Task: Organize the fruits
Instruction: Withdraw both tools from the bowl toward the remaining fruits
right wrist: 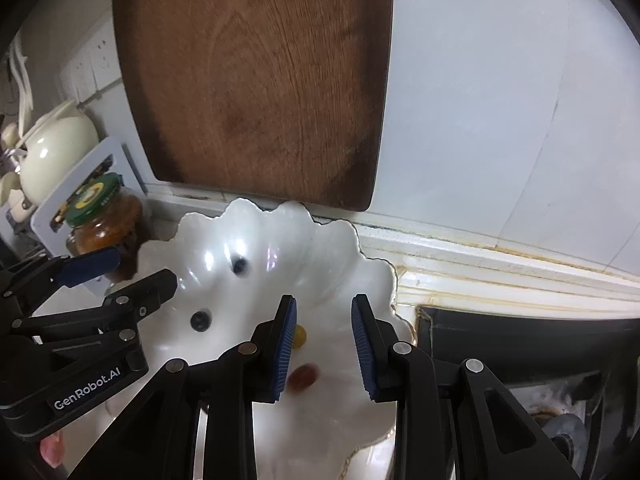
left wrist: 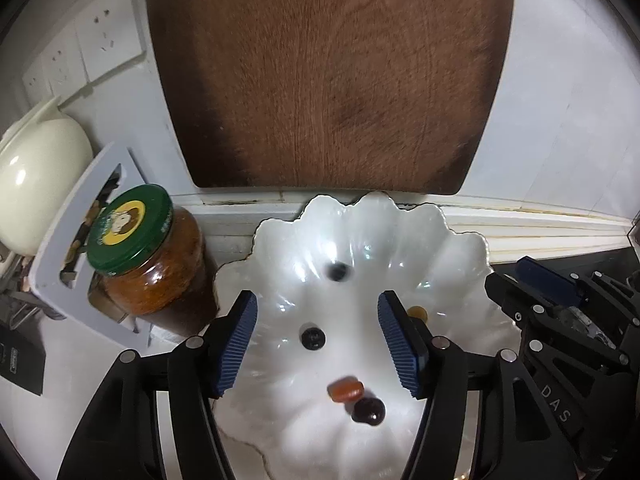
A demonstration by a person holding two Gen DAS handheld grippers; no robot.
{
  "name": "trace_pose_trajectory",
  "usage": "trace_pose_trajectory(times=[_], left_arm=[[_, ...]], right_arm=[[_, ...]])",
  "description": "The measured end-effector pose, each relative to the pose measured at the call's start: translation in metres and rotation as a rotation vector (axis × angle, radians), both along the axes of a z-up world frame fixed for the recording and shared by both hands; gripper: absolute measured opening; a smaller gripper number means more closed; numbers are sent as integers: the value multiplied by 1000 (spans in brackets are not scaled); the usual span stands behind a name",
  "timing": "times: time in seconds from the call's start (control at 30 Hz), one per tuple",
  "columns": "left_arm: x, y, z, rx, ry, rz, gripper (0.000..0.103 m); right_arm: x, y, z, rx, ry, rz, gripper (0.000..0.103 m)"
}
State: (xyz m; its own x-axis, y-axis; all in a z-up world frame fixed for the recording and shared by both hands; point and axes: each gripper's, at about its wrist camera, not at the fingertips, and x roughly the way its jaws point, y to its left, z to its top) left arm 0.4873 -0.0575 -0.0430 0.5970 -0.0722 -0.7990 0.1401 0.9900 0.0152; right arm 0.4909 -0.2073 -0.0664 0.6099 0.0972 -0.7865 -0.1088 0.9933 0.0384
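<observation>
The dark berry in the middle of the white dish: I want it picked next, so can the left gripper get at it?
Probably yes: the left gripper is open, the dark berry lies between its fingers, nothing covering it.

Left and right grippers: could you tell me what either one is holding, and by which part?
Nothing is held: the left gripper and right gripper are both open above the white dish.

A glossy white scalloped ceramic dish [left wrist: 280, 248] holds the small fruits, loosely scattered and apart. A dark blue round berry [left wrist: 338, 271] lies toward twelve o'clock, blurred. A second dark berry [left wrist: 313, 338] sits near the centre. At five o'clock an orange-red oblong fruit [left wrist: 345, 390] touches a glossy dark purple grape [left wrist: 369, 411]. A small yellow-amber fruit [left wrist: 418, 313] lies at three o'clock, partly hidden.
</observation>
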Motion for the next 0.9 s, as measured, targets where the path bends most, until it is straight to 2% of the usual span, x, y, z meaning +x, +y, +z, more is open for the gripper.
trace_pose_trajectory(times=[0.2,0.47,0.77,0.9], left_arm=[[-25,5,17,10,-53,3,69],[-63,15,41,-10,-107,15,79],[-113,19,65,28,-211,5,87],[-135,24,74,33,-256,-4,88]], right_arm=[[-21,-3,22,-23,-62,-10,35],[-60,-4,46,2,-121,1,35],[-106,5,69,14,-194,19,35],[-125,9,77,14,-220,29,35]])
